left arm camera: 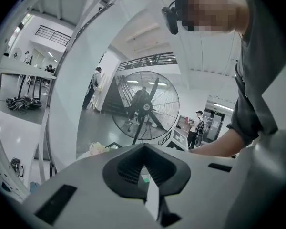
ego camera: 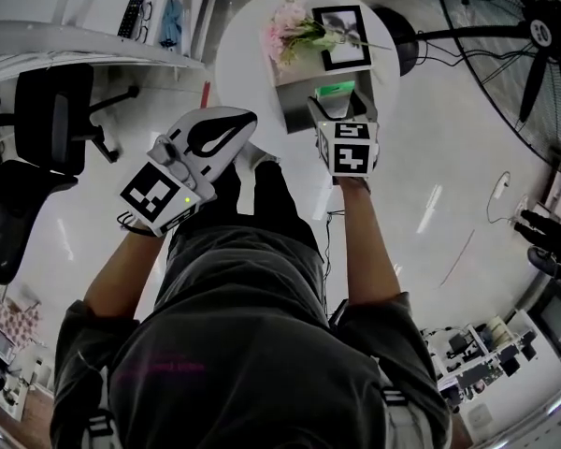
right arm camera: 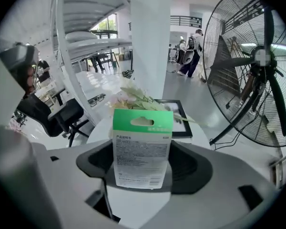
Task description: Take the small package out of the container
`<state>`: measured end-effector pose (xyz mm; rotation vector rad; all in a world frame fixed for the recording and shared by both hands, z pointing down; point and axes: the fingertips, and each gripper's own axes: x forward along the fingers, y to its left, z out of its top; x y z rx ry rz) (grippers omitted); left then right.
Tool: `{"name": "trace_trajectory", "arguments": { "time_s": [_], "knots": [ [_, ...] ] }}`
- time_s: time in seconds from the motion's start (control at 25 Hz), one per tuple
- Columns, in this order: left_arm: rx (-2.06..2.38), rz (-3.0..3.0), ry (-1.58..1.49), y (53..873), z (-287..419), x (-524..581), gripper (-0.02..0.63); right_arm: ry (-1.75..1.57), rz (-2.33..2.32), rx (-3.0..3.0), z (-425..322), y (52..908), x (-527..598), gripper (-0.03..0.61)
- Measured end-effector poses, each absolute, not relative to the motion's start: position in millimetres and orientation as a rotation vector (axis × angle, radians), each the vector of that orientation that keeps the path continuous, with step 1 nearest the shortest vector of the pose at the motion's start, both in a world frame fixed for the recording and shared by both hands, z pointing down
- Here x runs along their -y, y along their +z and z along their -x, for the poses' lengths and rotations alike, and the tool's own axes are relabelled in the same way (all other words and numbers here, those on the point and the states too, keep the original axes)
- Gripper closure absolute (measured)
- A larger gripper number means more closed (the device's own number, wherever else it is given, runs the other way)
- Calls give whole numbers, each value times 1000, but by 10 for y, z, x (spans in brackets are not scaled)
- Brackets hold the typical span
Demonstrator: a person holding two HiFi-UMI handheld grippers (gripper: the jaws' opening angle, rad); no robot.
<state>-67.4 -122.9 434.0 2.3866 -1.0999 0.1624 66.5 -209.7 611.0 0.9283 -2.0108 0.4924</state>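
Observation:
The small package (right arm camera: 142, 149), a flat pouch with a green top and a white printed label, stands upright between the jaws of my right gripper (right arm camera: 143, 170), which is shut on it. From the head view the package (ego camera: 337, 90) is held over the grey container (ego camera: 294, 108) on the round white table (ego camera: 243, 59), with the right gripper (ego camera: 340, 108) at the container's right side. My left gripper (ego camera: 241, 124) hangs left of the container, off the table's near edge. Its jaws (left arm camera: 144, 165) are shut with nothing between them. The container's inside is hidden.
Pink flowers (ego camera: 293, 31) and a black picture frame (ego camera: 342, 37) lie on the table behind the container. A large floor fan (ego camera: 533, 26) stands to the right, a black office chair (ego camera: 56, 110) and a desk to the left. People walk in the background.

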Motion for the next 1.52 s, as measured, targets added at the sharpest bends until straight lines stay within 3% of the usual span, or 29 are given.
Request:
{"name": "trace_trajectory", "arguments": {
  "time_s": [1.52],
  "knots": [
    [1154,-2719,97,2935,569,1271,598,346,-1129,2519,-640,3510,1792,222]
  ]
}}
